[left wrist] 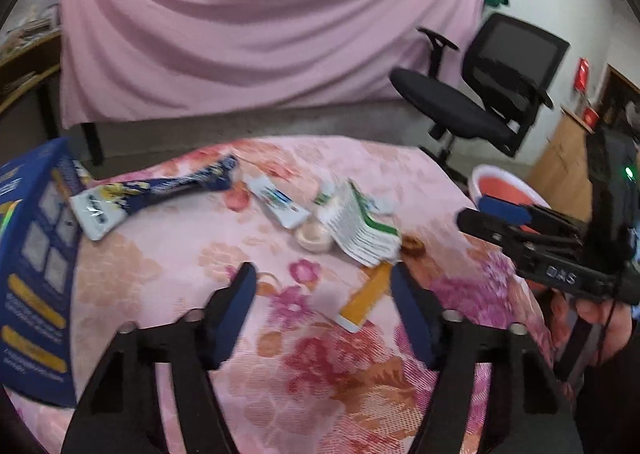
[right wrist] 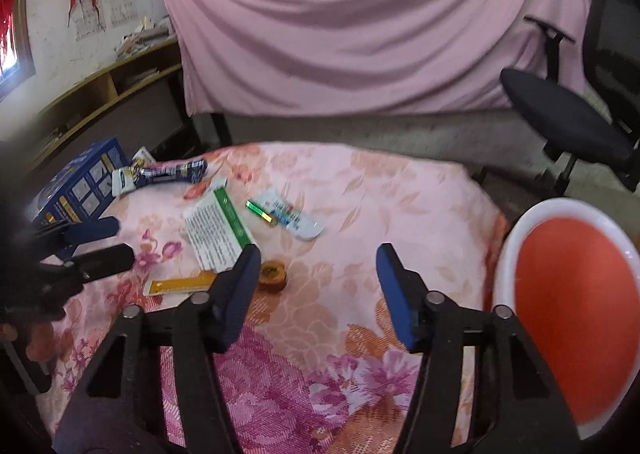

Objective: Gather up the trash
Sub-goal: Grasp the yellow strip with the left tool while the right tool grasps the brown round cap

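1. Blue box (right wrist: 78, 182): upright at the cloth's nine-o'clock edge.
2. Blue-and-white wrapper (left wrist: 156, 196): crumpled, flat, just beside the box.
3. Green-and-white leaflet (right wrist: 218, 230): flat, mid-table.
4. White tube (right wrist: 294, 216): flat, at the leaflet's three o'clock.
5. Yellow sachet (left wrist: 366, 296): flat, at the leaflet's six o'clock.
6. Small brown round lid (right wrist: 272, 274): near the sachet.
7. Orange-and-white bin (right wrist: 572, 310): open, off the table's three-o'clock edge.

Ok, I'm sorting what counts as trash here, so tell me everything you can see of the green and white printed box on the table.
The flat green and white printed cardboard box lies on its broad side on the pink floral tablecloth, near the table's middle. Its white face carries dense small print, too blurred to read; a green band runs along one long edge. It looks slightly crushed. The small white round cap sits against it, the small brown round lid and yellow sachet lie close by. No hand-held gripper touches it.
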A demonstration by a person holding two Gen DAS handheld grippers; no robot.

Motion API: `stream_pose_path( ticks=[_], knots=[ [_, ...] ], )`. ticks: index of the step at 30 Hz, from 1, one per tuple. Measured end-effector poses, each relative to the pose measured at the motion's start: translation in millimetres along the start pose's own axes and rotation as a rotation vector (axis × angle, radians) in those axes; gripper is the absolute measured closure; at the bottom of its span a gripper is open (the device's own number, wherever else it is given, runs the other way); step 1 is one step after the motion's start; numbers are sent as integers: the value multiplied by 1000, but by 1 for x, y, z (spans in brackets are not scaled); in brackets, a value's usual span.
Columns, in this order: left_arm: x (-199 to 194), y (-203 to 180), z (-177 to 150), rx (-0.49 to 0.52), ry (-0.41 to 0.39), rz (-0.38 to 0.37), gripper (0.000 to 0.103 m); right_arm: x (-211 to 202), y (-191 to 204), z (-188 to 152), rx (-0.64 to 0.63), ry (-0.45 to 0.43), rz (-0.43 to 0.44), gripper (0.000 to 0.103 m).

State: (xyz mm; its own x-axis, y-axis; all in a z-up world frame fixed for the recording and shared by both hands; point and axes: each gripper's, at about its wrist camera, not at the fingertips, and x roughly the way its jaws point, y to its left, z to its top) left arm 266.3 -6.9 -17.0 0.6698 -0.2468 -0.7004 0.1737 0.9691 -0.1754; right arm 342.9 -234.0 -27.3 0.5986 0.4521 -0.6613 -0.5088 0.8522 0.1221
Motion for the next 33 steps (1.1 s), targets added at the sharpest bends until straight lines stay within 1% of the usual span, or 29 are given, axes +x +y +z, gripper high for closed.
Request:
stream_pose_path(
  ticks=[2,3,4,5,7,8,12,16,22,23,24,25,26,33],
  knots=[
    [7,-5,0,28,41,-32,56,10,0,0,-1,53,15,27],
    [10,-7,1,36,57,-43,59,13,1,1,-4,68,21,31],
    [15,-9,1,45,82,-58,64,18,3,1,-10,89,34,34],
    [20,-10,2,51,108,-73,69,22,4,1,-16,107,40,36],
    [29,-11,1,56,159,-90,73,26,8,2,-28,126,44,39],
    [31,-12,2,58,167,-94,73,29,10,2,-38,136,50,40],
    [33,-15,3,72,176,-108,75,35,15,2,-54,164,56,41],
    [38,-19,4,98,196,-81,83,46,15,3,-45,202,72,41],
    [41,-20,3,103,201,-62,93,58,17,3,-39,243,88,43],
    [41,-20,3,103,200,-63,93,59,18,3,-38,246,91,44],
    [40,-20,3,101,198,-65,93,59,19,3,-38,247,94,48],
    [40,-19,3,99,196,-70,93,59,19,3,-37,249,100,55],
    [39,-19,3,95,195,-73,93,59,19,3,-37,249,105,58],
    [24,-17,-1,39,171,-80,93,50,22,0,-45,227,114,58]
  ],
)
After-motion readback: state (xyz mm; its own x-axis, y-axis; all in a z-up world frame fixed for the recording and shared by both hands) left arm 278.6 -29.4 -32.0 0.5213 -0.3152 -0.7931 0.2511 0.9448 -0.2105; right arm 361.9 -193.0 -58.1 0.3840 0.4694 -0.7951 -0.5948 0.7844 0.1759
